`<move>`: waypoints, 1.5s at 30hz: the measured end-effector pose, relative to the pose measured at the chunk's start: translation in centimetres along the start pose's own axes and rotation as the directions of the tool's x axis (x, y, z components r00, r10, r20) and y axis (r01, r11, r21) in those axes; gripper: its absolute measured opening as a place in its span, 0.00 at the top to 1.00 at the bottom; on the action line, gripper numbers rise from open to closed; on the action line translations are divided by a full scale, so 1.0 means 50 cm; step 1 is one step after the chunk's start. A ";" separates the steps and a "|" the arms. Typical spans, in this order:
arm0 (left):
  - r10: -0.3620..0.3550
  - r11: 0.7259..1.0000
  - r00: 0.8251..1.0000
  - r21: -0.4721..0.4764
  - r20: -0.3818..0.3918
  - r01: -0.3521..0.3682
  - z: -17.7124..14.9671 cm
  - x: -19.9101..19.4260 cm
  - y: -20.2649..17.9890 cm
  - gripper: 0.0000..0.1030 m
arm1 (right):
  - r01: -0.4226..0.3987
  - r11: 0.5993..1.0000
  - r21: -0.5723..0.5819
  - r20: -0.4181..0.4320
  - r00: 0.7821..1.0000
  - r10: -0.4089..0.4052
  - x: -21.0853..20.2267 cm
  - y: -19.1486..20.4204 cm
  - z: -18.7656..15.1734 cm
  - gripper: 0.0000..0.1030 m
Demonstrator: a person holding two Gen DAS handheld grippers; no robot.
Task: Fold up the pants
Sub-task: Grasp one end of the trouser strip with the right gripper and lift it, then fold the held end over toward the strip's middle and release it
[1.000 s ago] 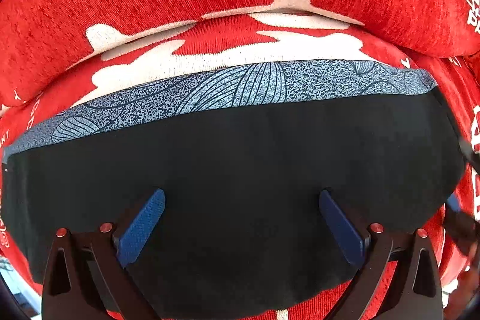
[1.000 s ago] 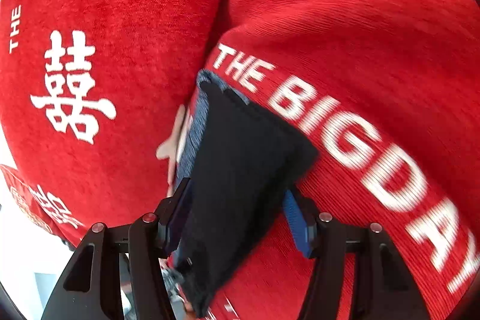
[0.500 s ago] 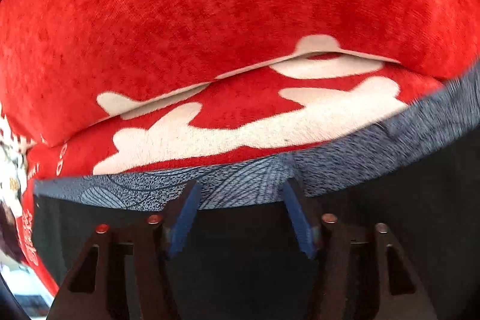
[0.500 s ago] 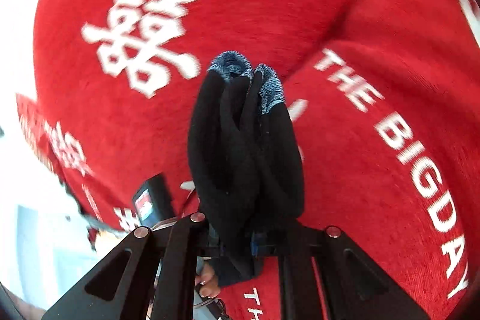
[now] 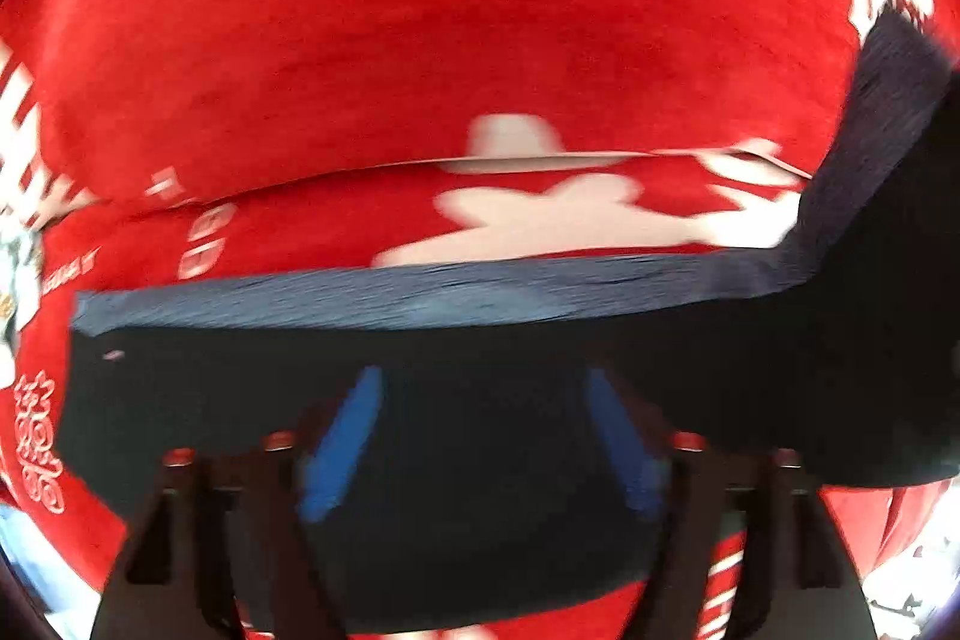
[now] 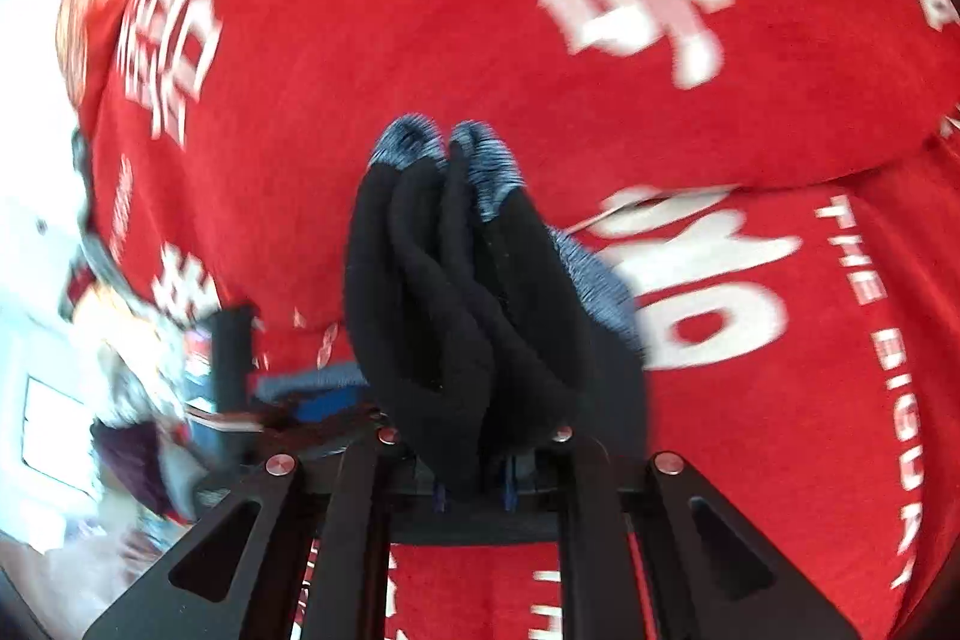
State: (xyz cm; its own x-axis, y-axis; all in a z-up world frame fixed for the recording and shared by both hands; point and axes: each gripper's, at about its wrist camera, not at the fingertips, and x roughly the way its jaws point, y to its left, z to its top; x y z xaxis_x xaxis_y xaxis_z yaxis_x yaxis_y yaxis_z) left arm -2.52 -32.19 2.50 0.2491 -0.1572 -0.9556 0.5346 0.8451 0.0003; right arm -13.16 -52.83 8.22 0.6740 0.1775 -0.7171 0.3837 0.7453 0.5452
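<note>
From my left wrist view, the pants (image 5: 480,400) lie spread across the red blanket (image 5: 420,40), their long axis running side to side in the frame. The grey-blue patterned waistband (image 5: 420,295) faces away from me along the far edge of the black cloth. At the right end the waistband kinks upward and rises steeply toward the upper right corner, so that end is lifted off the blanket.

My left gripper (image 5: 486,436) hangs over the black cloth with its blue pads (image 5: 342,442) well apart. Its jaws have just been opening, and the pads do not press on anything; black fabric shows behind the gap, but the blur keeps me from saying whether the tips touch it.

In the right wrist view, my right gripper (image 6: 474,484) has its fingers nearly together, clamped on a bunched end of the pants (image 6: 456,292). The bundle stands up out of the jaws in several thick black folds, pointing away from the camera, with the grey-blue band at its tip and down its right side. White lettering on the blanket (image 6: 750,400) sits behind it. Blurred clutter (image 6: 150,388) fills the left edge; I cannot make it out.
</note>
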 end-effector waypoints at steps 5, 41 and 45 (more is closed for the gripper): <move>0.029 0.998 0.999 -0.046 -0.037 -0.031 -0.046 -0.014 0.198 0.24 | 0.103 0.984 -0.146 -0.154 0.980 -0.126 0.217 0.148 -0.107 0.78; -0.144 0.976 0.967 0.130 -0.210 0.174 -0.130 -0.029 0.128 0.23 | 0.100 0.887 0.451 -0.237 0.972 0.011 0.102 0.063 -0.234 0.29; -0.158 0.981 0.969 0.085 -0.190 0.176 -0.136 -0.028 0.165 0.00 | 0.058 0.857 0.513 -0.204 0.977 0.056 0.115 0.043 -0.242 0.27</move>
State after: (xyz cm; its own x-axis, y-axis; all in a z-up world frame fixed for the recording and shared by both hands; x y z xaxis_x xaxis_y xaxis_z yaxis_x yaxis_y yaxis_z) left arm -3.95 -21.50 1.80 0.0038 -0.1887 -0.9820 0.6366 0.7578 -0.1431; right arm -16.11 -42.45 0.00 0.5518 0.3462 -0.7587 0.6912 0.3192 0.6483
